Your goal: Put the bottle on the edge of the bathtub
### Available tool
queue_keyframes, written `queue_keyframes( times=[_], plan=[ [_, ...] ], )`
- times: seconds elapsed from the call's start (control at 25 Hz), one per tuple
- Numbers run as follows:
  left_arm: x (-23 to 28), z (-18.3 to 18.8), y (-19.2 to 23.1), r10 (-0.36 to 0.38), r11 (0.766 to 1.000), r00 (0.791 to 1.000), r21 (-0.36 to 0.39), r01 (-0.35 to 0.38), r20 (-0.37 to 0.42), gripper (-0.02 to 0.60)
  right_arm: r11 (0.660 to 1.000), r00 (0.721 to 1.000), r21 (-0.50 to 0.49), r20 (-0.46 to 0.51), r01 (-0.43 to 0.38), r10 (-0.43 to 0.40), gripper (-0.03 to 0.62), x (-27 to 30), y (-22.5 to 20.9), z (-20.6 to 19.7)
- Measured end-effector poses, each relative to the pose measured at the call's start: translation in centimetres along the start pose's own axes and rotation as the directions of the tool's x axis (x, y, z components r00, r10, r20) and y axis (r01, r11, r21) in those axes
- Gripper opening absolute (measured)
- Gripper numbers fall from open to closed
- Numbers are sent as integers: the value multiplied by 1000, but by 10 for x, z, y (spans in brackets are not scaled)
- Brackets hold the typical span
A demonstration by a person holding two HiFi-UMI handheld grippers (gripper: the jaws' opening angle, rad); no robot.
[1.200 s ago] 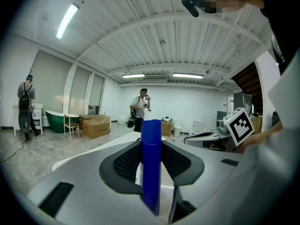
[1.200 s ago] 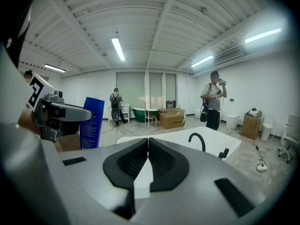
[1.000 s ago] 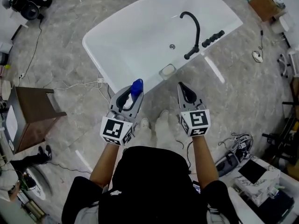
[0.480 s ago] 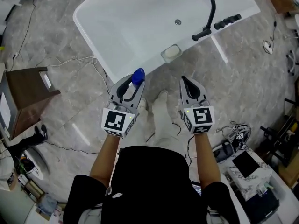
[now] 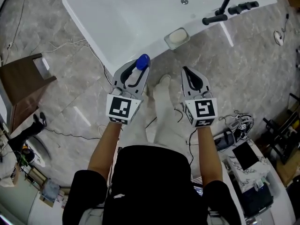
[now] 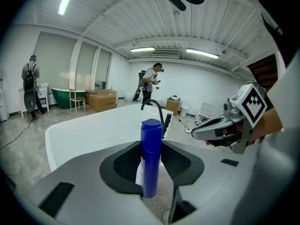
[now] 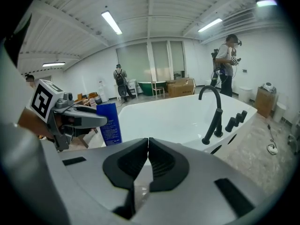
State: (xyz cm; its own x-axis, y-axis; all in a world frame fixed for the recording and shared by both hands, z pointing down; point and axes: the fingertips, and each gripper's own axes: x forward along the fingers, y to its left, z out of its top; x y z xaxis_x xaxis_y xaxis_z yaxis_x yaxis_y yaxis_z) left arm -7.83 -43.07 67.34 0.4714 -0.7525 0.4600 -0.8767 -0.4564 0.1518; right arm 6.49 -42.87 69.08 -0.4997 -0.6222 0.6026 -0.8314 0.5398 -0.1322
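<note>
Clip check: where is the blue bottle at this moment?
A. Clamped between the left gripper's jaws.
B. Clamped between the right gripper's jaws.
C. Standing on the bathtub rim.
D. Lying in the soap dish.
A: the left gripper view shows the blue bottle upright between the jaws of the left gripper, while the right gripper has its jaws together with nothing in them.

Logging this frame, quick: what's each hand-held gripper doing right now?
Left hand-held gripper: closed on the blue bottle.
Right hand-held gripper: closed, empty.
</note>
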Motion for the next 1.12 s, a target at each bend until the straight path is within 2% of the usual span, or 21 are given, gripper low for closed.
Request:
queue_keyframes(
  times=[0.28,0.56,1.12],
  plan=[
    [43,-24,3,-22,999,1000,29,23,-16,144,1000,999,-6,-48,2,-2,23,26,-22,-26],
    [74,-41,15,3,999,1000,49,-2,-29,144,1000,997,-7,-72,-8,7,23,41,-28,-37],
    [98,-55,17,-7,995,1000,100,7,-8,144,999,991,14,-124,-37,38,23,56,-20,-67]
  ],
)
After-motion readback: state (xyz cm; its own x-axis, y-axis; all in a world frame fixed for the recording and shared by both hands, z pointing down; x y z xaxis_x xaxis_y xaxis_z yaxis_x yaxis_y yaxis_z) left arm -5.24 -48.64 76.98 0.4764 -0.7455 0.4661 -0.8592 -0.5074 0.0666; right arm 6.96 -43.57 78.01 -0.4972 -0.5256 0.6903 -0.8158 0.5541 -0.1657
